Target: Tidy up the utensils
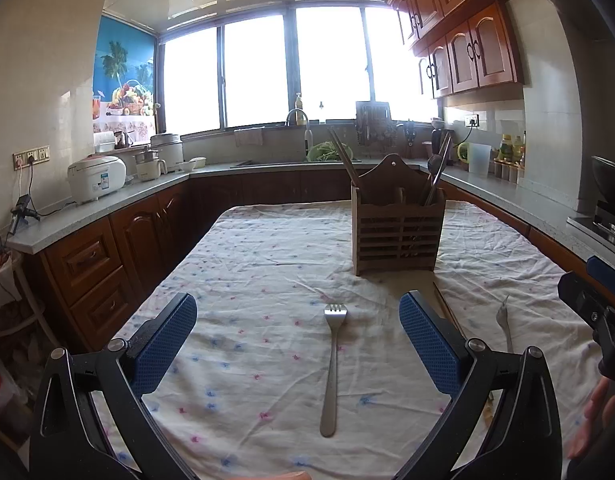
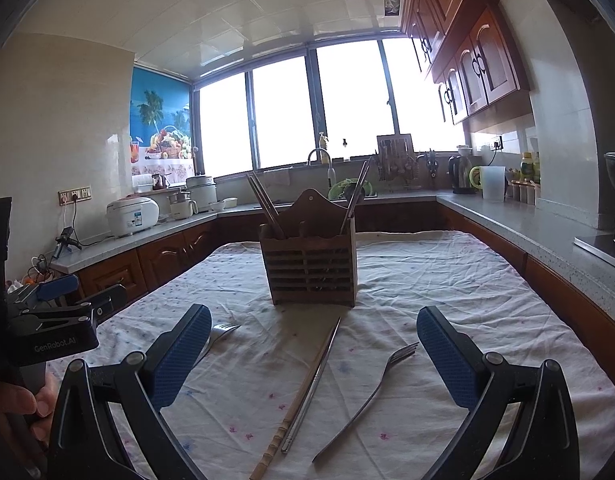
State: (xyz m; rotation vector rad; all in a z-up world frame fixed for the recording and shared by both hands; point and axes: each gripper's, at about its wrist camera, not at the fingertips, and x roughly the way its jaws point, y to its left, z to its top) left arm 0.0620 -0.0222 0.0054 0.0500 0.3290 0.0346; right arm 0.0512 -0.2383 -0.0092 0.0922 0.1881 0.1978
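Two open, empty tools: your left tool [image 1: 297, 344] straddles the silver metal fork [image 1: 332, 368], handle toward you, nearer than your right tool [image 2: 313, 360].

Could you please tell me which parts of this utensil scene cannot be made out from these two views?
- Holder contents: slats hide everything below its rim, both views.
- Left fork: right wrist view, handle behind the right gripper's finger.
- Chopsticks: left wrist view, mostly behind the left gripper's finger.
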